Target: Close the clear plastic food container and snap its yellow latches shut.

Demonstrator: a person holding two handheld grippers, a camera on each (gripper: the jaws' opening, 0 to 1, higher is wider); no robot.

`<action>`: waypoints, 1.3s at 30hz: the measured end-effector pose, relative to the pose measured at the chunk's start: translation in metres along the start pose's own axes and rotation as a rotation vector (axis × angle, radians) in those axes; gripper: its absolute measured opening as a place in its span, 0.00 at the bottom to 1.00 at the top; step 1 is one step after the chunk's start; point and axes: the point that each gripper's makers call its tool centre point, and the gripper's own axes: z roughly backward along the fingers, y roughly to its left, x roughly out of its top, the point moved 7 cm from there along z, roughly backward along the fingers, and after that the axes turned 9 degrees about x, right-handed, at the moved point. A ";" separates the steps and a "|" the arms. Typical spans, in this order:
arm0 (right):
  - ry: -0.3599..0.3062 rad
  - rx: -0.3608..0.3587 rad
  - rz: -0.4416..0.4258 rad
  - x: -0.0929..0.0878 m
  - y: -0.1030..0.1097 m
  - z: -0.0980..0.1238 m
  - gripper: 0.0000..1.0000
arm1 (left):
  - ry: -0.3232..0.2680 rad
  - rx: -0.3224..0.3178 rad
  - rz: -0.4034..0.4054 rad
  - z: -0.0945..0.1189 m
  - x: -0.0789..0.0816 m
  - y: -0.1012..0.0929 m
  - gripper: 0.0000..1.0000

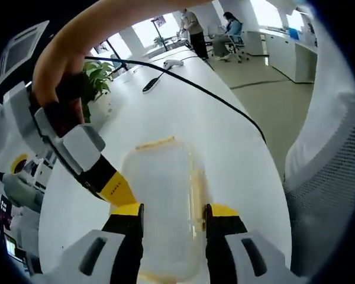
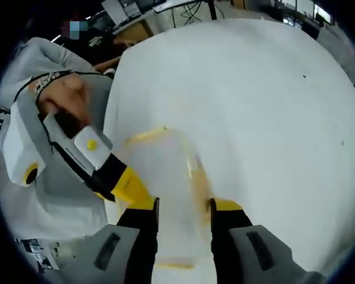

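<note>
Clear rectangular plastic food container (image 1: 163, 201) with yellow latches (image 1: 155, 142), resting on white tabletop (image 1: 225, 142) near its edge. Straddled from opposite ends by left gripper (image 1: 173, 214) and right gripper (image 2: 183, 208), jaws of each parted wide beside container walls; contact unclear.

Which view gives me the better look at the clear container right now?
The left gripper view: the clear container lies on the white table with its outline and yellow latches fairly distinct between the gripper's jaws. In the right gripper view the clear container is blurred and washed out against the white table, edges faint.
</note>
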 end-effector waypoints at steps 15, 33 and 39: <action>0.014 0.009 0.002 0.000 0.000 -0.001 0.29 | 0.015 0.014 0.013 -0.001 0.001 0.000 0.33; 0.036 -0.024 0.074 0.007 0.003 0.000 0.21 | 0.010 0.019 0.015 0.000 0.000 -0.001 0.32; 0.068 -0.008 0.114 0.007 0.003 -0.002 0.26 | 0.011 0.019 0.014 0.000 0.000 -0.001 0.32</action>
